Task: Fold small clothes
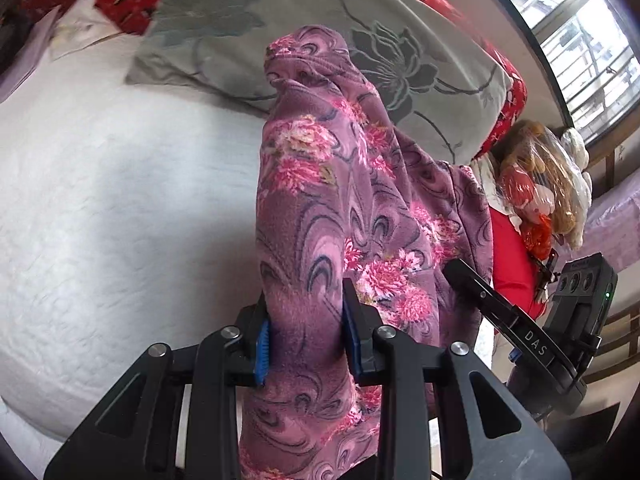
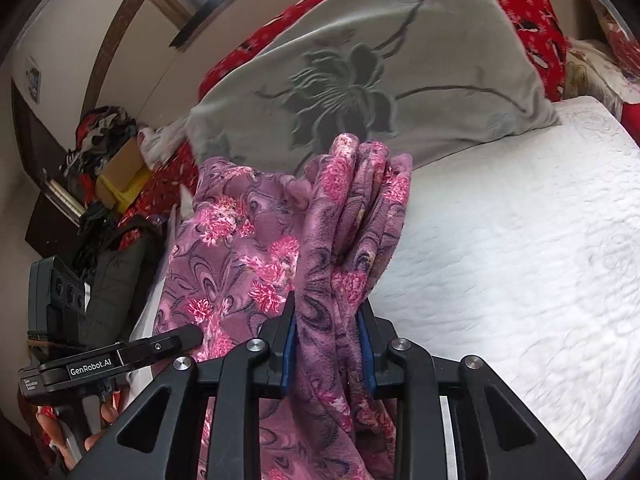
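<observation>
A purple fleece garment with pink flowers is held up above the white quilted bed by both grippers. My left gripper is shut on a bunched fold of the garment, blue pads pressing each side. My right gripper is shut on another bunched part of the same garment, which hangs between the two. The right gripper also shows at the right of the left wrist view, and the left gripper shows at the left of the right wrist view. The cloth hides what lies below it.
A grey pillow with a dark flower print lies at the head of the bed, with red patterned bedding behind it. Bagged plush toys sit beside the bed near a window. A cluttered pile with a cardboard box stands by the wall.
</observation>
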A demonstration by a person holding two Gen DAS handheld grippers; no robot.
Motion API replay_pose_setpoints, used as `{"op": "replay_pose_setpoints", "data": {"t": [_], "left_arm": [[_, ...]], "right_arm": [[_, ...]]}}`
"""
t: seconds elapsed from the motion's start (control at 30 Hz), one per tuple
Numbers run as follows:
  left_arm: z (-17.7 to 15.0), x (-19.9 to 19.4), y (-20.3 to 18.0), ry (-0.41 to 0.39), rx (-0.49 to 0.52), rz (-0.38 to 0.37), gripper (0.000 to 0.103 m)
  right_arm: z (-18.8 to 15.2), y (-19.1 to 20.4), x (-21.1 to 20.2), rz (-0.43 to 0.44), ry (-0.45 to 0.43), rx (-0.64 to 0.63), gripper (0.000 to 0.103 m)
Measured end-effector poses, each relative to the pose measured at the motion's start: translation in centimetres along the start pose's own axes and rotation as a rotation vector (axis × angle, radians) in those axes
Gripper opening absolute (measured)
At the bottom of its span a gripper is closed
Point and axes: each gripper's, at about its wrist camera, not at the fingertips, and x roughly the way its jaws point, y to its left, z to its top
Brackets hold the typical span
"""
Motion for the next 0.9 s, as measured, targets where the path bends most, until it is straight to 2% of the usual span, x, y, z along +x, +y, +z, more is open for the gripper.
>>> {"op": "replay_pose_setpoints", "data": {"t": [0.3, 0.53, 0.6, 0.67, 0.7, 0.73, 0.77, 0.87, 0.9], "left_arm": [[-1.2, 0.1, 3.2, 0.022, -0.036, 0.03, 0.027], [-2.6, 3.6, 5.0, 0.091, -0.06, 0.047, 0.028], [-3.0, 4.7, 5.5, 0.108, -0.059, 0.07, 0.034], [-3.3, 5.1, 6.3, 0.1, -0.067, 0.062, 0.039], [-3.3, 4.8, 6.7, 0.098, -0.072, 0.039, 0.038], [-3.2, 4.2, 6.9, 0.096, -0.074, 0.035, 0.038], [-3.1, 3.6, 7.0, 0.083, -0.07, 0.036, 0.038], [-2.2, 1.3, 6.1, -0.019, -0.019, 0.058, 0.038], [-1.5, 0.9, 5.6, -0.047, -0.002, 0.07, 0.038]], "right_arm": [[-1.9, 2.3, 2.9, -0.021, 0.066, -0.038, 0.026], [-2.8, 0.9, 5.7, -0.036, 0.141, -0.02, 0.026], [-3.4, -0.3, 7.0, -0.061, 0.194, -0.015, 0.027], [-3.8, -1.6, 7.9, -0.079, 0.226, 0.0, 0.034], [-3.9, -2.6, 8.0, -0.065, 0.237, 0.036, 0.036], [-3.8, -3.1, 7.9, -0.057, 0.238, 0.058, 0.043], [-3.6, -3.5, 7.7, -0.053, 0.233, 0.077, 0.044], [-1.9, -3.8, 5.8, -0.076, 0.161, 0.08, 0.044], [-1.1, -3.2, 5.1, -0.075, 0.114, 0.043, 0.045]]}}
